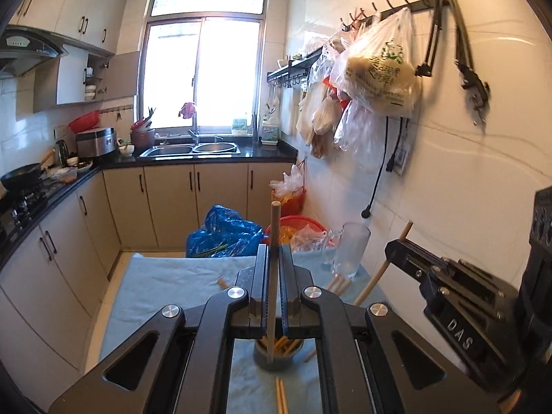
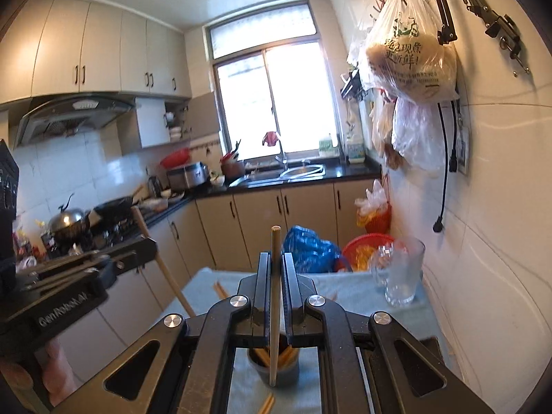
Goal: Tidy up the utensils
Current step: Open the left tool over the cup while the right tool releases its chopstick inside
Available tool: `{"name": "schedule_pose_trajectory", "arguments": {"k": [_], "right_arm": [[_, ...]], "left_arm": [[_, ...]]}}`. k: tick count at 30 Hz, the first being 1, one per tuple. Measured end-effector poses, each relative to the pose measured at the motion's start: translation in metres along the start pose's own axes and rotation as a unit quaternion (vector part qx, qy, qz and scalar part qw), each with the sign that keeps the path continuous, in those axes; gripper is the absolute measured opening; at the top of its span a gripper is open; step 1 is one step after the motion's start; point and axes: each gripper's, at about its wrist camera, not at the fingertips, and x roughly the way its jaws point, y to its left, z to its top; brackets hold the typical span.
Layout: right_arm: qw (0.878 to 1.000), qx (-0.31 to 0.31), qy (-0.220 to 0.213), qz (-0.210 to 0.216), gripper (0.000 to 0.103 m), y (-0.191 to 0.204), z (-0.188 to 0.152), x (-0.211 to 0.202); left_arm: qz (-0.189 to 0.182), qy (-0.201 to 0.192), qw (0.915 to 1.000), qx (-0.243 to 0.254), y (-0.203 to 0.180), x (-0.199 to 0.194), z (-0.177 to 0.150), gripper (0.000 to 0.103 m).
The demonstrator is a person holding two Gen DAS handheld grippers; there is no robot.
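My left gripper [image 1: 274, 252] is shut on a wooden chopstick [image 1: 275, 227] held upright, its lower end over a grey cup [image 1: 276, 357] that holds several chopsticks. My right gripper [image 2: 275, 258] is shut on another upright chopstick [image 2: 275, 252], its lower end in the same grey cup [image 2: 274, 367]. The right gripper shows at the right of the left wrist view [image 1: 396, 246] with its chopstick [image 1: 376, 272]. The left gripper shows at the left of the right wrist view [image 2: 148, 245] with its chopstick [image 2: 165, 272]. Loose chopsticks [image 1: 281, 396] lie on the blue cloth [image 1: 165, 283].
A clear glass [image 1: 350, 252] stands at the table's far right; it also shows in the right wrist view [image 2: 402, 272]. More loose chopsticks [image 1: 339, 284] lie by it. A blue bag [image 1: 224, 231] and red baskets [image 1: 296, 224] sit beyond the table. Tiled wall with hanging bags [image 1: 376, 72] on the right.
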Motion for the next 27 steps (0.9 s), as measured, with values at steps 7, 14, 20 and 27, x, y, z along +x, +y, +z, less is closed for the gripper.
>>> {"name": "schedule_pose_trajectory", "arguments": {"k": [7,14,20,27], "right_arm": [[1.000,0.022,-0.001,-0.018,0.007,-0.010,-0.003,0.047],[0.996,0.056,0.064,-0.016,0.007,-0.030,-0.038,0.089],[0.994,0.074,0.081,-0.013,0.008,-0.042,-0.049,0.100],[0.994,0.081,0.076,-0.013,0.030,-0.046,-0.049,0.089]], "left_arm": [[-0.004,0.029,0.9993,-0.024,0.013,0.061,-0.003,0.005],[0.003,0.068,0.9975,-0.018,0.021,0.092,-0.032,0.005],[-0.002,0.067,0.9974,-0.028,0.026,0.086,-0.038,0.011],[0.018,0.064,0.9975,-0.024,0.027,0.063,-0.050,0.027]]}}
